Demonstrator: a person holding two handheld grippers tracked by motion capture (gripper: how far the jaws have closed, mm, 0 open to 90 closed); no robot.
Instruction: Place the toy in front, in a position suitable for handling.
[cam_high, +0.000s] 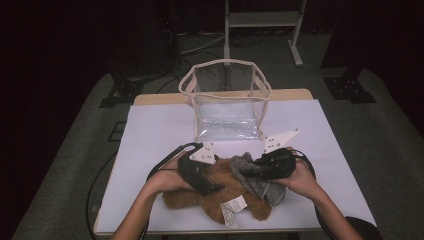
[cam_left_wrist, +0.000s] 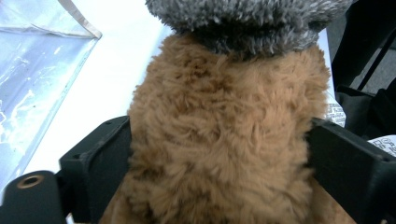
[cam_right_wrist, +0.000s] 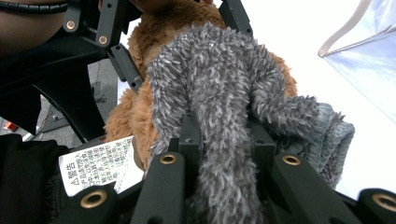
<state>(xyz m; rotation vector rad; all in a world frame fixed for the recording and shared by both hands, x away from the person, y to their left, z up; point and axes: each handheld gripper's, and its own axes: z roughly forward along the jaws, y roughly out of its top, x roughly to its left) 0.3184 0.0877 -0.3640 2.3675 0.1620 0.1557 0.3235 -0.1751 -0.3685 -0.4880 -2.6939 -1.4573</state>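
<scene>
Dark floor and a metal stand frame lie beyond the far edge of the table (cam_high: 150, 125), whose top is covered in white. Near its far edge, about midway along, stands a clear box bag (cam_high: 227, 97) with a cream rim, open at the top. Close to the near edge, between my two hands, lies the brown plush toy (cam_high: 225, 187), its white label (cam_high: 233, 209) turned up toward me. A grey fuzzy garment (cam_high: 255, 175) sits over the toy's right end. My left gripper (cam_high: 202, 172) rests on the toy's left part; in the left gripper view the brown fur (cam_left_wrist: 224, 135) fills the gap between my two black jaws, which stand wide on either side of it, the fur brushing both inner faces, so I cannot tell whether they press or merely flank it. The grey garment (cam_left_wrist: 247, 23) caps the toy just beyond those jaws. My right gripper (cam_high: 272, 165) comes in from the right side, and in the right gripper view its jaws are pinched narrowly on a strand of the grey garment (cam_right_wrist: 219, 116), which runs down between them while the rest of it drapes over the toy (cam_right_wrist: 140, 116). The label (cam_right_wrist: 100, 163) shows to the left of those jaws.
</scene>
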